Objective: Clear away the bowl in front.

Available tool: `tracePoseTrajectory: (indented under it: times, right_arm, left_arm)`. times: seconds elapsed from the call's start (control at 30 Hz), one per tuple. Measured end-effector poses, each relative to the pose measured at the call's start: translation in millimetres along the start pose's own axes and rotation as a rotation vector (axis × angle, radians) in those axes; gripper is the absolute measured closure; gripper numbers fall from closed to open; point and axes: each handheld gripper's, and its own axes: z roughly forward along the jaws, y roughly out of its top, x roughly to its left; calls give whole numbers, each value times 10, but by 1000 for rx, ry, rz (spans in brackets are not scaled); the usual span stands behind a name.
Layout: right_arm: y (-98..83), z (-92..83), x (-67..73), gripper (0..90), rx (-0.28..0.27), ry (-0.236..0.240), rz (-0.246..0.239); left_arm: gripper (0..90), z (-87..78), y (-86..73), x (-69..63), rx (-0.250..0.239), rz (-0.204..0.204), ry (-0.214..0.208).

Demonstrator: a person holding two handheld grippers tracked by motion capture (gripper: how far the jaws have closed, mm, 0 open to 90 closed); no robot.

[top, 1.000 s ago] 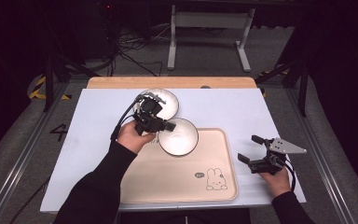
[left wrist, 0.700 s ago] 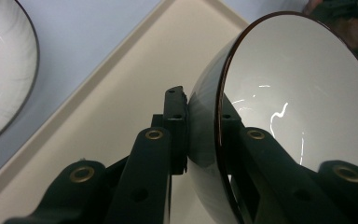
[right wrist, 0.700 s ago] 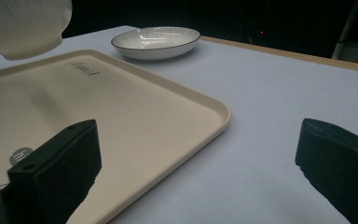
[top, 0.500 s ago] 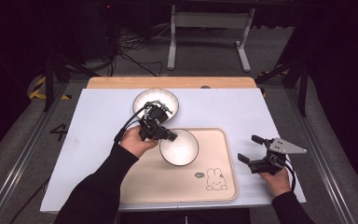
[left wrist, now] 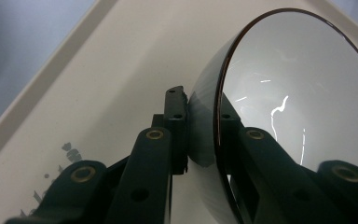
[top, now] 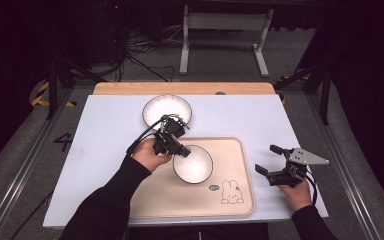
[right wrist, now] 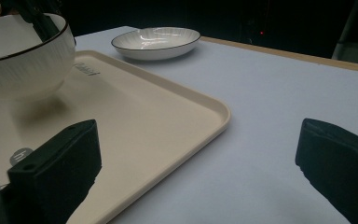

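A white bowl [top: 194, 163] with a dark rim hangs just above the beige tray [top: 155, 200], casting a shadow on it in the right gripper view. My left gripper [top: 179, 149] is shut on the bowl's rim, one jaw outside the wall and one inside, as the left gripper view shows on the bowl [left wrist: 289, 93]. The same bowl [right wrist: 23, 56] fills the upper left of the right gripper view. My right gripper [top: 270, 160] stands open on the white mat to the right of the tray, nothing between its jaws.
A shallow white plate [top: 167, 109] lies on the white mat [top: 100, 140] behind the tray, also the plate [right wrist: 156, 42] in the right gripper view. The tray carries a rabbit drawing [top: 231, 192] near its front right corner. A wooden table edge [top: 180, 88] runs along the back.
My left gripper has carried the bowl from the tray's back edge toward the tray's middle and lower. The right gripper has stayed still.
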Motion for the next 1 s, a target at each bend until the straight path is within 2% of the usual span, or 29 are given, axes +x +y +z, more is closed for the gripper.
tracePoseTrajectory:
  times: [0.37,0.63,0.8,1.0]
  right_arm:
    - [0,-2,-2,6,0,0,5]
    - [-1,-4,-4,6,-2,1,7]
    - [-1,-4,-4,6,-2,1,7]
    - [-2,-5,-5,6,-3,1,6]
  left_arm:
    - [809,121,-18,21,27,7,-17]
    - [809,175,-16,33,54,22,-9]
    - [808,207,-13,36,59,16,-3]
    - [809,215,-24,76,40,4,-4]
